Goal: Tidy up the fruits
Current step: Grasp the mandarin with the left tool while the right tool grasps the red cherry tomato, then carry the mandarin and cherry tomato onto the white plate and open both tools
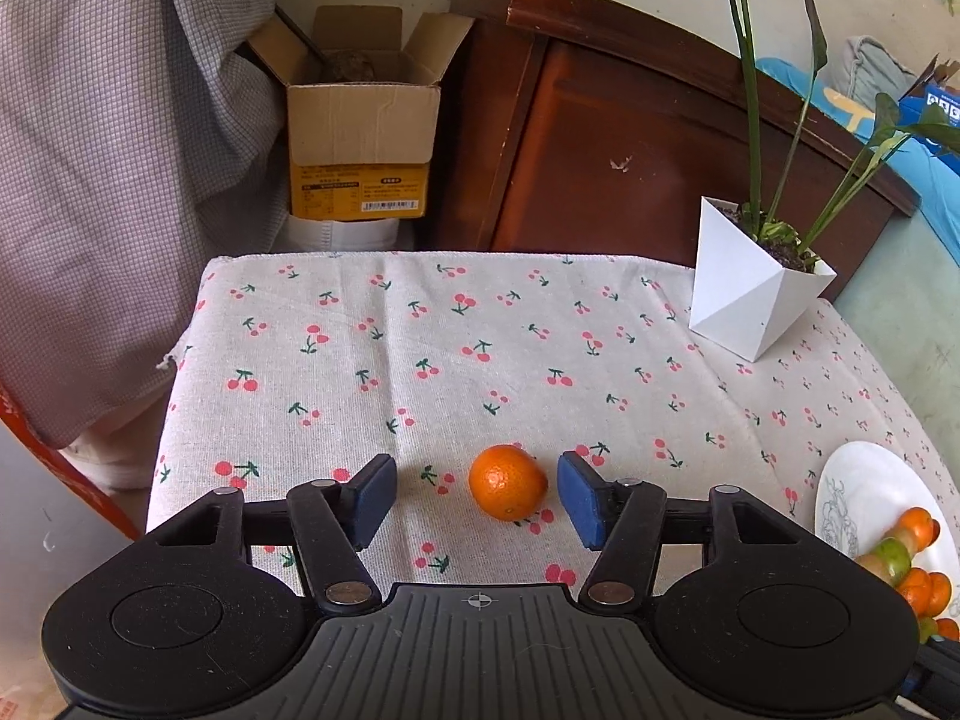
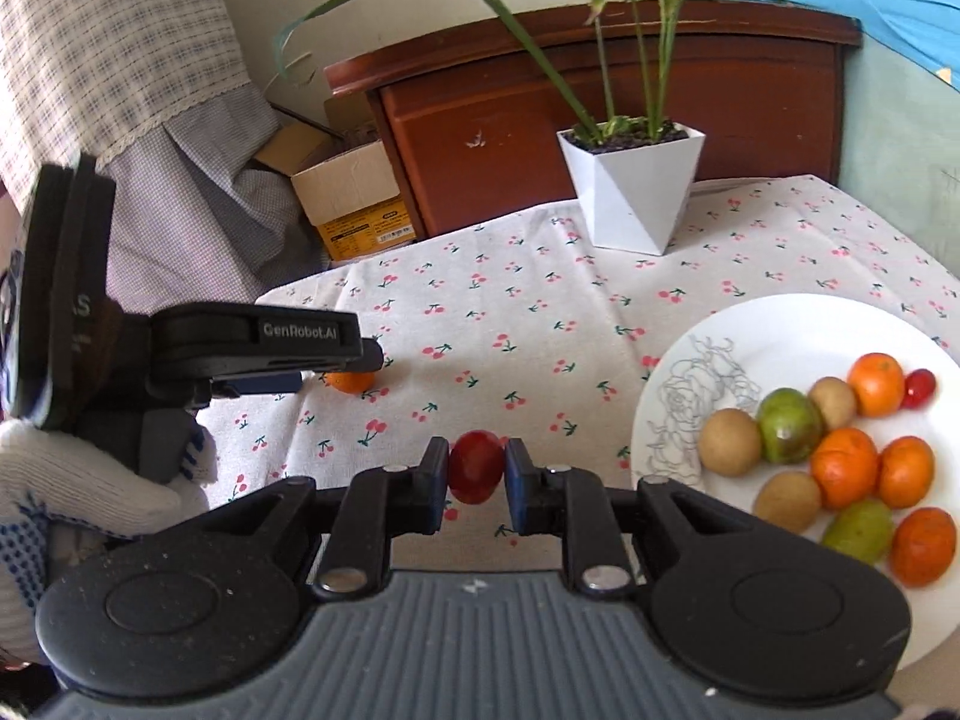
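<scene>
A small orange (image 1: 507, 482) lies on the cherry-print cloth between the open blue pads of my left gripper (image 1: 477, 495), nearer the right pad; neither pad touches it. In the right wrist view the left gripper (image 2: 336, 375) sits over that orange (image 2: 350, 383), which is partly hidden. My right gripper (image 2: 477, 471) is shut on a small red fruit (image 2: 476, 466), held just above the cloth, left of a white plate (image 2: 798, 324). The plate holds several oranges (image 2: 843, 468), brown fruits (image 2: 729, 441), green fruits (image 2: 788, 425) and one small red fruit (image 2: 919, 387).
A white angular pot with a green plant (image 1: 750, 294) stands at the table's far right; it also shows in the right wrist view (image 2: 636, 186). The plate's edge (image 1: 864, 480) shows at the right. Beyond the table are a cardboard box (image 1: 360, 138), a wooden headboard (image 1: 600, 138) and checked fabric (image 1: 108, 180).
</scene>
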### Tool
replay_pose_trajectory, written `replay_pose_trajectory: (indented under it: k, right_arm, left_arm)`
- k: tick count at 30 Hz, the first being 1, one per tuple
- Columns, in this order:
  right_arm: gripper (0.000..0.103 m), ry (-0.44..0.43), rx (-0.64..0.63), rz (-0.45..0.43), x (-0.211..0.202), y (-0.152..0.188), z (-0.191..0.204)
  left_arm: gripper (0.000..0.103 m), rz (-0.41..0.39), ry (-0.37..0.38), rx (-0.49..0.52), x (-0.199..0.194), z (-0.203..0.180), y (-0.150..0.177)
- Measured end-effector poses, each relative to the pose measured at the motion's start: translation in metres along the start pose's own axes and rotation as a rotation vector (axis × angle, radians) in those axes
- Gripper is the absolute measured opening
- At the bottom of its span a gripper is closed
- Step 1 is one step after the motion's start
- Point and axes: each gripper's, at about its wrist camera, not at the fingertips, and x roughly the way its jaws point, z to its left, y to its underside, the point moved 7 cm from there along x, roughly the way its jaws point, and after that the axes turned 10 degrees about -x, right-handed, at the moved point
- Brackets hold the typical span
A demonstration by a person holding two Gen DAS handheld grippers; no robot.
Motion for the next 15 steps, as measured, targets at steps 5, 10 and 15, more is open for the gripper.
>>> replay_pose_trajectory:
  k: [5, 10, 15]
  right_arm:
    - [0.020, -0.024, 0.049, -0.012, -0.022, -0.009, -0.014]
    - [0.020, -0.034, 0.113, -0.031, -0.034, -0.018, -0.034]
    - [0.020, -0.015, 0.155, -0.051, -0.038, -0.022, -0.053]
  left_arm:
    - [0.043, -0.042, 0.002, 0.031, 0.002, -0.005, 0.000]
    - [0.026, -0.049, 0.018, 0.052, 0.002, -0.010, 0.004]
    - [0.026, -0.033, 0.062, 0.044, -0.001, -0.018, 0.008]
